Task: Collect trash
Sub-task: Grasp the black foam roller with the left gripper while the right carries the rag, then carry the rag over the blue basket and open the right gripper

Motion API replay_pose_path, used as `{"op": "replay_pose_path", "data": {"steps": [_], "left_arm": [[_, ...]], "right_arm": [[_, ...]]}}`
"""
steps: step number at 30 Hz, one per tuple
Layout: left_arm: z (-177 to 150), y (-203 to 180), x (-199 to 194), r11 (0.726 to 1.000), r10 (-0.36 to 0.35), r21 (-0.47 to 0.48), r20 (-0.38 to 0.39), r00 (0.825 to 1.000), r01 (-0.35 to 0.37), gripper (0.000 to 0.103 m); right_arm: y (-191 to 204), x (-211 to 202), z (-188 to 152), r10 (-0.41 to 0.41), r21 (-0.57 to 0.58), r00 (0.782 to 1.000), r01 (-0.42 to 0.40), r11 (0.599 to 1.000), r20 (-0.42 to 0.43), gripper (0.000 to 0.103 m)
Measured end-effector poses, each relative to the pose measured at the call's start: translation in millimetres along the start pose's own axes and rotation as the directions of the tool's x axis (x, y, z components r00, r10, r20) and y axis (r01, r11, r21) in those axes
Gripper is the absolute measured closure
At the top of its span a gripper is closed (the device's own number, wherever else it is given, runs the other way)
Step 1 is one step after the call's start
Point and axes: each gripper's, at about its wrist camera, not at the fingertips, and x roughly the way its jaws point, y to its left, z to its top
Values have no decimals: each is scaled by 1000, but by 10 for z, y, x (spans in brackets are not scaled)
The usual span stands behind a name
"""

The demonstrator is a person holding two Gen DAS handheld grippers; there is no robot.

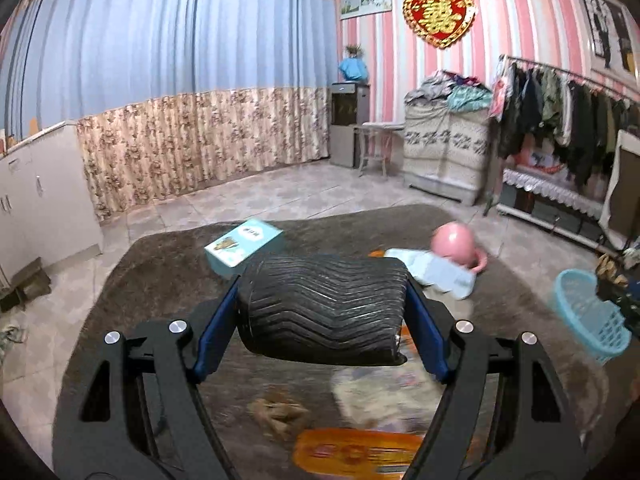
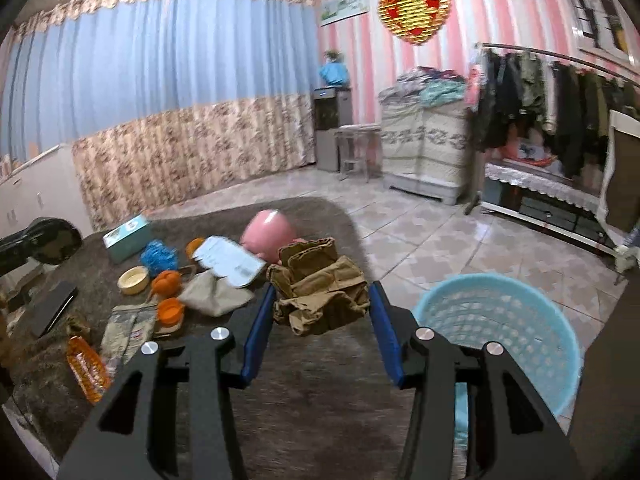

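Both views look forward along the fingers, over a brown rug toward curtained and striped walls. Nearest the lens in the left-wrist view, the left gripper (image 1: 322, 312) is clamped on a black ribbed roller (image 1: 324, 308), the blue pads pressing on its two ends, and the roller hangs clear above the rug (image 1: 160, 272). In the right-wrist view the right gripper (image 2: 322, 312) is clamped on a crumpled wad of brown paper (image 2: 320, 292), likewise lifted off the rug. The step in hand appears to be the carry: each gripper holds one piece of trash, neither yet released. Just right of the right gripper, off the rug's right edge on the tiled floor, stands the light-blue basket (image 2: 500, 344), mouth open and seemingly empty. Further along, on the left half of the rug, lie the remaining items: an orange wrapper (image 2: 86, 368), orange cups (image 2: 170, 308), a white paper sheet (image 2: 230, 262), a blue scrunched ball (image 2: 158, 258), a teal box (image 2: 128, 238) and a pink ball (image 2: 268, 236). The next move probably calls for swinging each load rightward until it is over the basket's mouth, then parting the fingers there; the bulky roller needs centring over the rim.
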Motion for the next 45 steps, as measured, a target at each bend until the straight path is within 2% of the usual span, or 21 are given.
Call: {"op": "replay_pose_path", "data": {"steps": [9, 13, 19, 26, 33, 36, 42, 45], "left_arm": [[61, -754, -118, 993, -116, 21, 13, 993, 115, 28], [68, -1112, -131, 983, -181, 34, 15, 983, 180, 28], [46, -1647, -77, 965, -253, 78, 13, 968, 251, 28], [1, -2249, 131, 935, -334, 123, -3, 943, 331, 28], [-136, -2897, 498, 892, -416, 158, -81, 906, 424, 28], [-217, -3216, 668, 871, -435, 198, -115, 893, 449, 28], [-393, -3829, 1030, 819, -480, 249, -198, 855, 517, 28], [-456, -4009, 1145, 806, -489, 254, -224, 843, 535, 28]], "right_arm": [[-786, -101, -24, -156, 115, 988, 153, 981, 17, 56], [-1085, -127, -45, -232, 130, 973, 228, 965, 15, 56], [-1532, -176, -99, -297, 195, 955, 292, 936, -5, 55], [-1849, -158, -158, -343, 245, 939, 340, 908, -29, 55], [-2059, -106, -230, -367, 301, 927, 371, 878, -72, 56], [-2052, -81, -277, -378, 306, 921, 388, 869, -95, 56], [-2194, -23, -342, -403, 339, 906, 423, 840, -133, 56], [-2274, 40, -369, -406, 367, 900, 435, 822, -157, 56]]}}
